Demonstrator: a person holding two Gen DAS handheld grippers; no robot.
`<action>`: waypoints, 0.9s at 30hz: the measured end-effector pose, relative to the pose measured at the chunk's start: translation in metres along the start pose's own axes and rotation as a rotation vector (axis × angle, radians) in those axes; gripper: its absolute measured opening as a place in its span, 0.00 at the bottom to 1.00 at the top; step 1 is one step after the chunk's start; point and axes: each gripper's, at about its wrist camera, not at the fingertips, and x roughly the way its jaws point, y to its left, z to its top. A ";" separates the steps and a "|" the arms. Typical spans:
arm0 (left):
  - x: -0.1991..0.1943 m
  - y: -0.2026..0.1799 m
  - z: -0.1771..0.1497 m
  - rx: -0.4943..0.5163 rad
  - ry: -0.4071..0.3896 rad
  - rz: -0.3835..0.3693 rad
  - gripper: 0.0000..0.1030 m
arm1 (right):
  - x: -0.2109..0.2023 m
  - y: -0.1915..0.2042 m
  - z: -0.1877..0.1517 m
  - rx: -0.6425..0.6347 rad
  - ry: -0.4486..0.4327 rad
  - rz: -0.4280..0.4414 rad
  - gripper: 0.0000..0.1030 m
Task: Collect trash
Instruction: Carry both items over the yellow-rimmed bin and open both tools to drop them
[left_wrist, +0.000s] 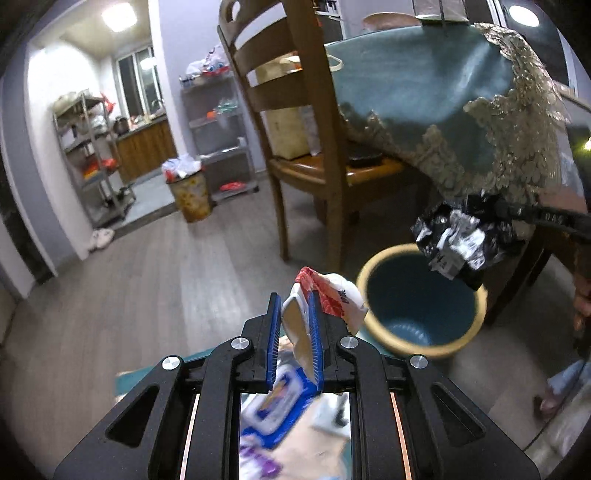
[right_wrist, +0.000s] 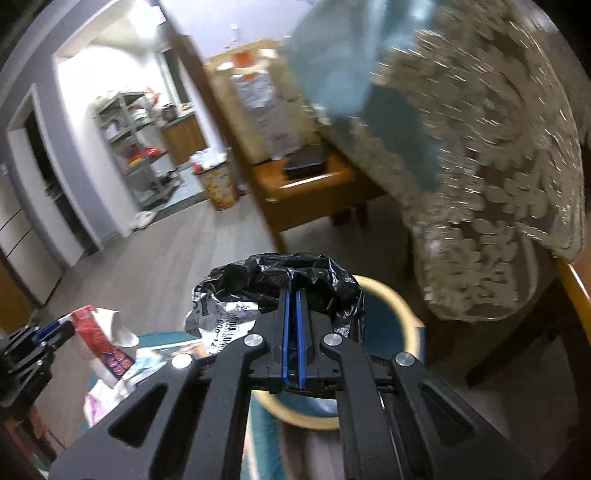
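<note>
Two pieces of trash are in the air, both near the bin (left_wrist: 421, 302). The left claw (left_wrist: 295, 332) is clenched on a crumpled white and red wrapper (left_wrist: 328, 295), blue pads pinching its flat cream edge so the bulk sticks out ahead, just beside the bin's near rim. The right claw (right_wrist: 291, 332) is clamped nearly flat on a wad of black plastic bag with a printed white label (right_wrist: 266, 295); in the left view that wad (left_wrist: 461, 236) hangs above the far side of the bin mouth. Holding by a thin edge makes sense: both items are light, soft and crushed, so a pinch carries them and they should drop free once let go. The bin is teal inside with a pale yellow rim, standing on the wood floor (left_wrist: 147, 280) by a chair (left_wrist: 295, 147) and under the hanging lace edge of a teal tablecloth (left_wrist: 443, 92); it looks empty from here. My read: both claws are staged over or beside the opening for a drop, the black wad better placed, the wrapper needing to go further over the rim. More litter (right_wrist: 110, 369) lies below the left claw, blurred, including a blue and white pack (left_wrist: 280, 402). A second, full bin (left_wrist: 188, 192) stands well apart by the shelves.
</note>
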 end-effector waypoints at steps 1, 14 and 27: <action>0.007 -0.006 0.000 -0.017 0.004 -0.018 0.16 | 0.005 -0.009 0.001 0.011 0.007 -0.015 0.03; 0.080 -0.077 -0.010 -0.012 0.100 -0.151 0.16 | 0.062 -0.057 -0.017 0.047 0.138 -0.116 0.03; 0.117 -0.111 -0.022 -0.006 0.144 -0.160 0.17 | 0.077 -0.052 -0.029 0.001 0.195 -0.121 0.03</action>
